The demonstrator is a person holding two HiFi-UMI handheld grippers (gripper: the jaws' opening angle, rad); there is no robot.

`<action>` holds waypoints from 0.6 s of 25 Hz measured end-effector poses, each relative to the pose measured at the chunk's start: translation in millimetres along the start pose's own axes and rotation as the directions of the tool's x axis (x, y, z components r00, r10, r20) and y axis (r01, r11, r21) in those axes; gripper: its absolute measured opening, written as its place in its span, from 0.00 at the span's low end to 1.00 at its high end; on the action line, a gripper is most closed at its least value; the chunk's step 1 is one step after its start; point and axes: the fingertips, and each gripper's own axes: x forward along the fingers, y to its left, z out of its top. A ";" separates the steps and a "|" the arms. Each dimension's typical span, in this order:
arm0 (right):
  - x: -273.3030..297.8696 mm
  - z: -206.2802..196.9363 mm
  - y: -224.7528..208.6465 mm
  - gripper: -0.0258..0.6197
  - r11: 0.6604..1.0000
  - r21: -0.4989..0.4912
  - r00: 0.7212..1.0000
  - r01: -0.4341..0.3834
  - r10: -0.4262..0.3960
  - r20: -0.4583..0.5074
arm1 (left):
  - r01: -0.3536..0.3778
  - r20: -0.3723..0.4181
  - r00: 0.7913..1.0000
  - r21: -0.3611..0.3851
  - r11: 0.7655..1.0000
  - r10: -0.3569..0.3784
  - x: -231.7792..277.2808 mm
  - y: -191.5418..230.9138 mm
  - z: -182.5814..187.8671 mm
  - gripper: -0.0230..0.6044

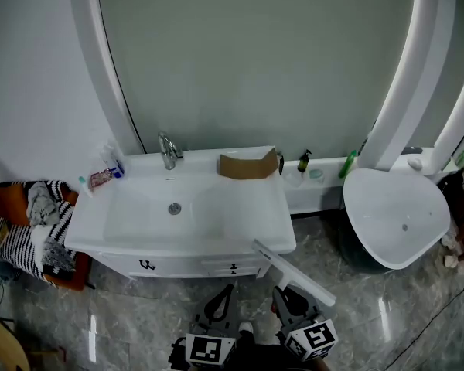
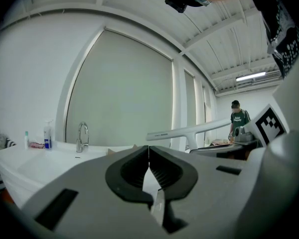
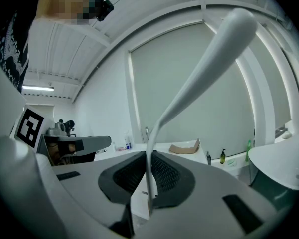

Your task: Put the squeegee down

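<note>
The squeegee (image 1: 294, 271) is a long white bar on a thin white handle, held in the air just in front of the vanity's right front corner. My right gripper (image 1: 279, 292) is shut on its handle. In the right gripper view the handle (image 3: 202, 73) rises from between the dark pads of the right gripper (image 3: 149, 159) up to the right. My left gripper (image 1: 230, 290) hangs beside it on the left, shut with nothing in it. In the left gripper view the tips of the left gripper (image 2: 148, 154) meet, and the squeegee (image 2: 189, 131) crosses the view at the right.
A white vanity (image 1: 240, 238) with a sink drain (image 1: 175, 208) and tap (image 1: 168, 151) stands ahead. On it are a cardboard tray (image 1: 248, 165) and bottles (image 1: 111, 164). A white tub (image 1: 394, 211) stands right, striped clothes (image 1: 27, 230) left. A person (image 2: 238, 121) stands far off.
</note>
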 end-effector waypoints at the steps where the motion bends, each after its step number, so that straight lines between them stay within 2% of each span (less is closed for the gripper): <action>1: 1.5 -0.7 -3.3 0.12 1.000 0.005 1.000 -0.002 0.002 -0.008 | -0.001 -0.002 1.000 -0.002 1.000 0.001 4.9 -0.6 -0.6 0.05; 4: 4.3 -2.9 -11.6 0.12 1.000 0.025 1.000 0.002 -0.002 -0.018 | 0.014 0.003 1.000 -0.009 1.000 -0.014 15.5 -4.7 -0.3 0.05; 8: 8.2 -7.6 -19.5 0.12 0.999 0.044 1.000 0.000 0.002 -0.030 | 0.031 -0.003 1.000 0.021 0.999 -0.031 26.4 -8.0 1.1 0.05; 15: 39.6 -7.3 -28.8 0.12 0.998 0.063 0.999 0.003 0.000 -0.049 | 0.024 -0.039 0.999 0.001 1.000 -0.024 52.8 13.6 -6.3 0.05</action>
